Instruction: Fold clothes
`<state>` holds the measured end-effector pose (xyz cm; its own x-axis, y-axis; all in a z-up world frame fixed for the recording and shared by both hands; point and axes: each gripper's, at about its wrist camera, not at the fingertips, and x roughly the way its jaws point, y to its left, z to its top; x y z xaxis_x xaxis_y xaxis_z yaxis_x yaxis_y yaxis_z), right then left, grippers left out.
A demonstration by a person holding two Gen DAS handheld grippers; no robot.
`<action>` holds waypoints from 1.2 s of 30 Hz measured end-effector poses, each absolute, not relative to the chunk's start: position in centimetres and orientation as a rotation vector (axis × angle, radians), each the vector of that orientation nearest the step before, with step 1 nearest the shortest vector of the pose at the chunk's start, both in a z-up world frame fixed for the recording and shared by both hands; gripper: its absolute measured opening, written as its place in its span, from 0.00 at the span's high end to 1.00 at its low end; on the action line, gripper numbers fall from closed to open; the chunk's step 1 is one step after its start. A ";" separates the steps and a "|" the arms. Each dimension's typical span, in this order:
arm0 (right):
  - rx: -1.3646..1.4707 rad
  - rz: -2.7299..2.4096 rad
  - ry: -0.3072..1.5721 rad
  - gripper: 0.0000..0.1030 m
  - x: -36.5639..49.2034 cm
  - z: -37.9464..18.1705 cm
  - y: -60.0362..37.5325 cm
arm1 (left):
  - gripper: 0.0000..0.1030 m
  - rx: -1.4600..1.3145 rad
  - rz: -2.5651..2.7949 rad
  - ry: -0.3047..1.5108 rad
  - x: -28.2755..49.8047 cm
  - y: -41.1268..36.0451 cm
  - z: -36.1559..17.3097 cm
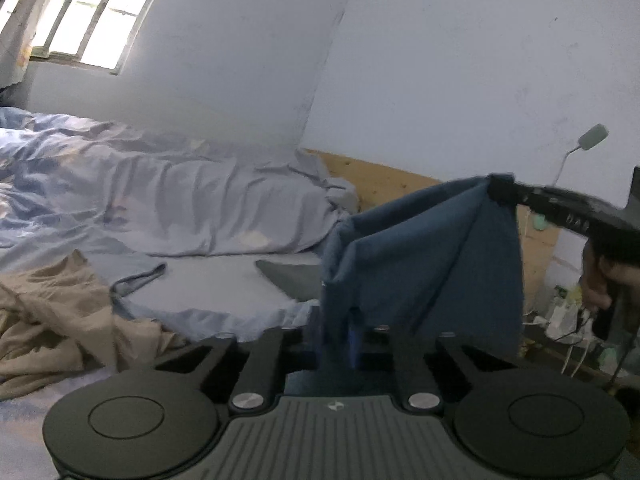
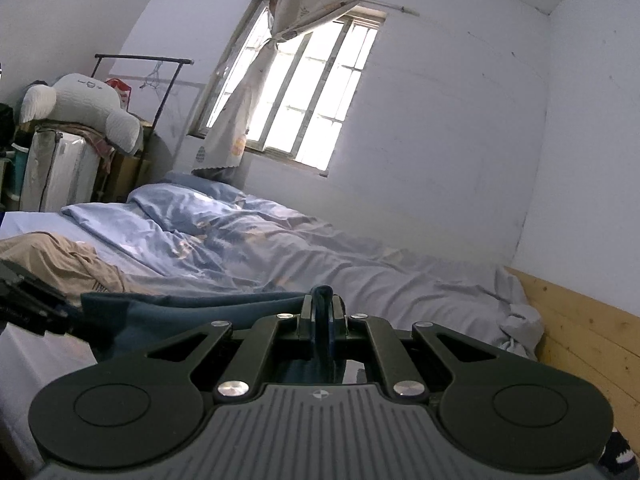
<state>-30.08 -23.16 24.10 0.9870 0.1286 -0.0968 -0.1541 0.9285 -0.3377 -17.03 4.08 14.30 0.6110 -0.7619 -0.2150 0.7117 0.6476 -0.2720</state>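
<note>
Holding the blue garment (image 1: 424, 256) up in the air over the bed (image 2: 360, 280), the left tool (image 1: 352, 332) and right tool (image 2: 322, 312) are each clamped on a bunch of its cloth. No fold looks made yet. A beige garment (image 1: 52, 320) waits beside; the rumpled duvet (image 1: 160, 192) crowds the laying space.

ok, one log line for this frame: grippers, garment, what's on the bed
left hand-held gripper: shut on blue garment | right hand-held gripper: shut on blue garment | garment: lifted, spread between both | bed: beige garment, rumpled duvet
</note>
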 end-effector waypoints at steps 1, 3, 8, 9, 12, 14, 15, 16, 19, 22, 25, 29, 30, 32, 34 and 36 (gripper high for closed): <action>-0.351 0.141 0.072 0.97 -30.2 24.1 -23.4 | 0.95 -0.162 -0.867 0.318 -17.0 3.9 14.6; -0.342 0.127 0.066 0.97 -30.3 24.4 -24.1 | 0.96 -0.147 -0.873 0.299 -17.2 3.4 15.5; -0.313 0.073 0.039 0.97 -31.0 25.5 -26.3 | 0.97 -0.142 -0.863 0.237 -17.6 2.4 18.9; -0.307 0.062 0.030 0.97 -31.2 25.8 -26.8 | 0.97 -0.143 -0.865 0.227 -17.6 2.1 19.7; -0.290 0.014 -0.002 0.97 -31.4 27.1 -28.5 | 0.97 -0.138 -0.884 0.195 -17.5 0.8 22.5; -0.281 -0.019 -0.027 0.97 -31.4 28.1 -29.7 | 0.97 -0.136 -0.905 0.180 -17.5 -0.5 24.4; -0.280 -0.039 -0.040 0.97 -31.4 28.7 -30.3 | 0.97 -0.134 -0.919 0.170 -17.6 -1.3 25.3; -0.280 -0.059 -0.052 0.97 -31.4 29.3 -31.0 | 0.97 -0.131 -0.938 0.161 -17.6 -2.2 26.2; -0.275 -0.116 -0.087 0.97 -31.1 31.2 -33.4 | 0.97 -0.126 -0.991 0.139 -17.7 -5.0 28.5; -0.271 -0.166 -0.108 0.97 -30.3 32.9 -36.3 | 0.97 -0.121 -1.043 0.126 -17.5 -8.3 30.4; -0.278 -0.208 -0.113 0.97 -29.3 34.3 -39.4 | 0.97 -0.123 -1.081 0.124 -17.0 -11.7 31.5; -0.296 -0.258 -0.094 0.97 -27.2 35.0 -43.3 | 0.97 -0.155 -1.114 0.146 -16.0 -16.2 31.9; -0.298 -0.266 -0.086 0.97 -26.5 34.9 -44.1 | 0.97 -0.167 -1.126 0.158 -15.5 -17.3 31.8; -0.302 -0.281 -0.067 0.97 -25.1 34.7 -45.8 | 0.97 -0.183 -1.144 0.181 -14.4 -19.2 31.3; -0.300 -0.284 -0.047 0.97 -23.5 34.3 -47.4 | 0.97 -0.207 -1.154 0.215 -12.6 -20.8 30.7; -0.302 -0.284 -0.032 0.97 -21.8 33.8 -48.7 | 0.97 -0.220 -1.156 0.245 -10.6 -22.0 30.0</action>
<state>-21.77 -48.72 33.85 0.9597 -0.2714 0.0733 0.2809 0.9151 -0.2893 -10.64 -21.99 29.97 0.3817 -0.9210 -0.0776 0.8734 0.3869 -0.2957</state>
